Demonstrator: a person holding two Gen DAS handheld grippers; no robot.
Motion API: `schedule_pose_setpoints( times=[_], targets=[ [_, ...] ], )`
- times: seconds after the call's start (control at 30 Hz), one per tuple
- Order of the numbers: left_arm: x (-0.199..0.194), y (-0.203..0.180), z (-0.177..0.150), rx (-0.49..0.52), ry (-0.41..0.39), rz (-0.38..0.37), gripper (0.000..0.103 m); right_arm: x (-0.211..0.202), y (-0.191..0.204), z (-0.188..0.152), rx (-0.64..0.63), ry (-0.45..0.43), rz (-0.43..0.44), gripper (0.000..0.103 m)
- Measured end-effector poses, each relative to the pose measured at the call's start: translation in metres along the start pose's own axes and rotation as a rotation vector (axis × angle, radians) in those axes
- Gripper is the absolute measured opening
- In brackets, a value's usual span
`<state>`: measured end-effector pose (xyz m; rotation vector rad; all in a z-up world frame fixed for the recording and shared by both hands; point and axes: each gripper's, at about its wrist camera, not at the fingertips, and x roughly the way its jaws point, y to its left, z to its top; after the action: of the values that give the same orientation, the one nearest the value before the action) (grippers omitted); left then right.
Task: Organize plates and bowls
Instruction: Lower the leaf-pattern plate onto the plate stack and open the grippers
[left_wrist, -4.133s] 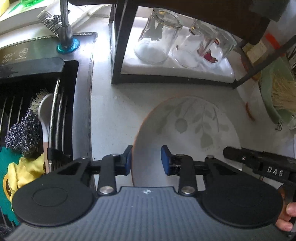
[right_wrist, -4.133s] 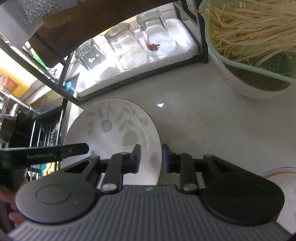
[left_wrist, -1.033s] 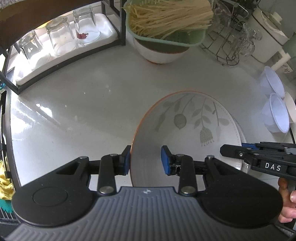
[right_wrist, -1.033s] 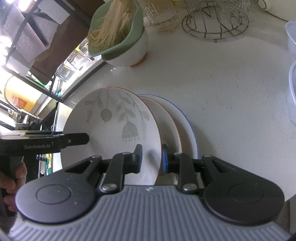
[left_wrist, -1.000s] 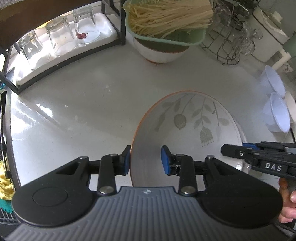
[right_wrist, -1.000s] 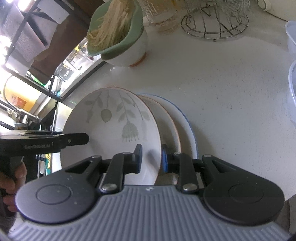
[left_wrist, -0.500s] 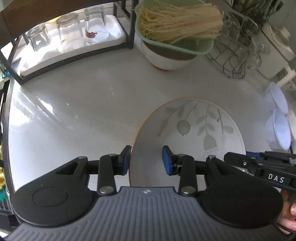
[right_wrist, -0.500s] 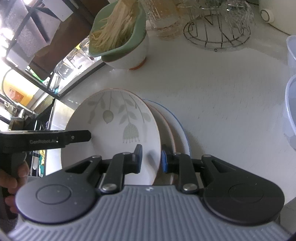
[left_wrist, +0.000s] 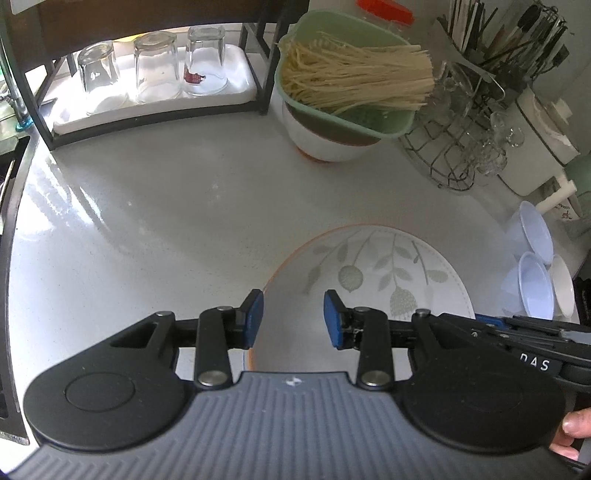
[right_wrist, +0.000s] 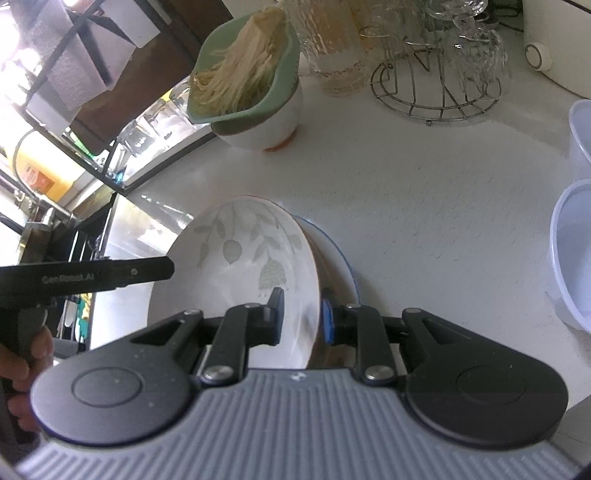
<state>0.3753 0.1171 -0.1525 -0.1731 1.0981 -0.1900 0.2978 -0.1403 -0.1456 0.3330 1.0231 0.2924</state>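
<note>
Plate (right_wrist: 236, 266) lowered; stack (right_wrist: 343, 269) beneath mostly hidden.

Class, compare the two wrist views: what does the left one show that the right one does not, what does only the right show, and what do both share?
Only the left wrist view shows the three upturned glasses on their tray clearly, and the utensil holder. Only the right shows the blue-rimmed plate stacked under the leaf plate, whose rim sits between the right tongs. Both show that plate, the noodle strainer and the wire rack.
</note>
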Motion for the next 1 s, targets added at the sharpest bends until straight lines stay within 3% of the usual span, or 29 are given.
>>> schedule_pose_setpoints(
  times=[0.43,0.67,1.0],
  targets=[
    [-0.009,-0.014,-0.016,0.000,-0.023,0.013,0.040,-0.013,0.001,-0.003,-0.067,-0.020,-0.038,0.024],
    [-0.020,-0.024,-0.023,-0.007,-0.041,0.013,0.040,-0.022,0.005,-0.005,-0.116,-0.048,-0.003,0.024],
    [-0.068,-0.056,-0.023,-0.012,-0.144,-0.020,0.040,-0.075,0.002,-0.001,-0.182,-0.178,0.018,0.024]
  ],
)
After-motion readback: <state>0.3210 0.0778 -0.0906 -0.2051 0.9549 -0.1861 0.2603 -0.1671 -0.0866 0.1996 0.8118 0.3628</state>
